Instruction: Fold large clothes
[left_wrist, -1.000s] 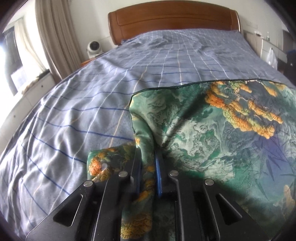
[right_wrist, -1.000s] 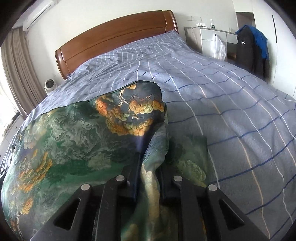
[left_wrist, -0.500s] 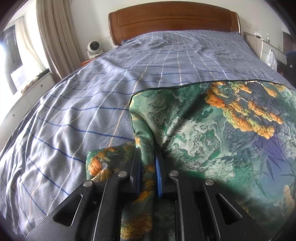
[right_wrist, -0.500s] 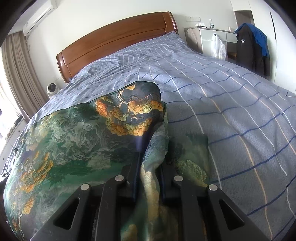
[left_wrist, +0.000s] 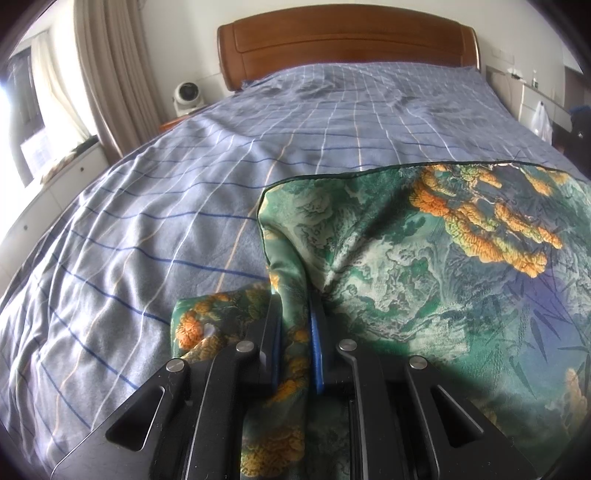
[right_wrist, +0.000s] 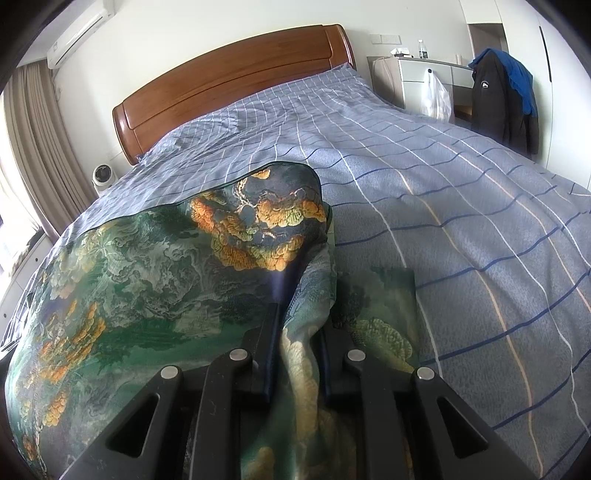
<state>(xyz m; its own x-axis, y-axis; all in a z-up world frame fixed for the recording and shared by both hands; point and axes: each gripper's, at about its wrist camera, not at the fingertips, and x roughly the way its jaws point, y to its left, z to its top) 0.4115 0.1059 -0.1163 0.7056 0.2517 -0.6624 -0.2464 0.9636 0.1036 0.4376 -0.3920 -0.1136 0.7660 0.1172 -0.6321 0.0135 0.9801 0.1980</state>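
A large green garment (left_wrist: 424, 266) printed with orange and teal landscape patterns lies spread on the bed, its dark-piped far edge running across the cover. My left gripper (left_wrist: 295, 306) is shut on a bunched fold at the garment's left side. In the right wrist view the same garment (right_wrist: 155, 266) fills the left half, and my right gripper (right_wrist: 301, 314) is shut on a pinched fold at its right side. A flat flap of the garment (right_wrist: 384, 314) lies just right of that gripper. Both grippers hold the cloth slightly raised off the bed.
The bed carries a blue checked cover (left_wrist: 177, 206) and a wooden headboard (left_wrist: 347, 44). A white fan (left_wrist: 186, 96) and curtains (left_wrist: 107, 74) stand at the left. A dresser (right_wrist: 417, 74), a hanging plastic bag (right_wrist: 436, 98) and a dark jacket (right_wrist: 502, 99) are at the right.
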